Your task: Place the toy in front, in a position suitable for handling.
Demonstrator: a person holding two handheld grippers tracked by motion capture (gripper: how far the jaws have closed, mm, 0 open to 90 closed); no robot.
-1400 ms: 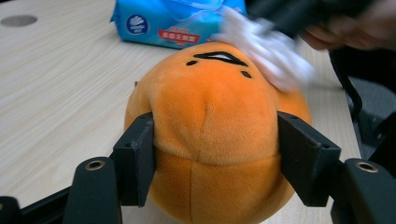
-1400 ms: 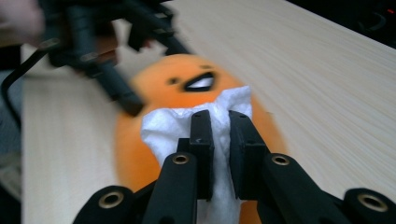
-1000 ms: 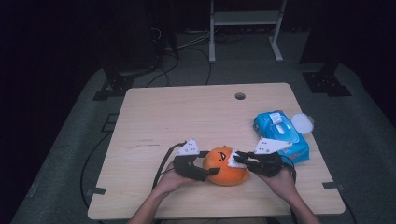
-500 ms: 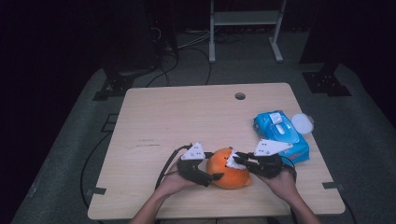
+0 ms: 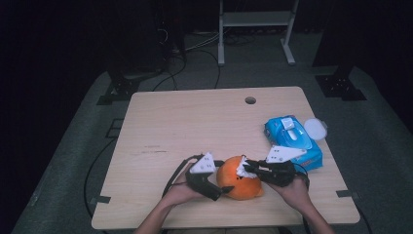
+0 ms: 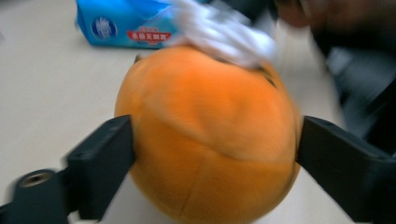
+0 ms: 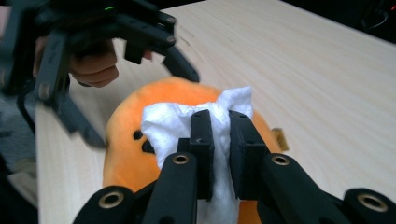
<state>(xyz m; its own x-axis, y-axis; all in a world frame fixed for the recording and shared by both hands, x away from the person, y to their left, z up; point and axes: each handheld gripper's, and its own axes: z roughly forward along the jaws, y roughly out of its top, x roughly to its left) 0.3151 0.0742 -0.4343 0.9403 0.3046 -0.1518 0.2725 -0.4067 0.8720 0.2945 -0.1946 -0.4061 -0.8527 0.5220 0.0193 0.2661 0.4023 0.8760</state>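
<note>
The toy (image 5: 238,178) sat between the left gripper's (image 5: 214,187) just-widened jaws; a wipe (image 7: 187,123), pinched in the right gripper (image 7: 220,140), was pressed on top.

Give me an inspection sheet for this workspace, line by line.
Surface: light wooden table, round hole near far edge.
Job's things: orange plush toy at near edge; white wipe pressed on top of it.
Clutter: blue wipes pack; white round lid beside it.
Grippers: left gripper has just been opening, fingers around the toy; right gripper shut on the wipe.
Cables: black cable trails from the left gripper; more on the floor beyond.
Surroundings: dark room, grey floor mat, white frame legs.
</note>
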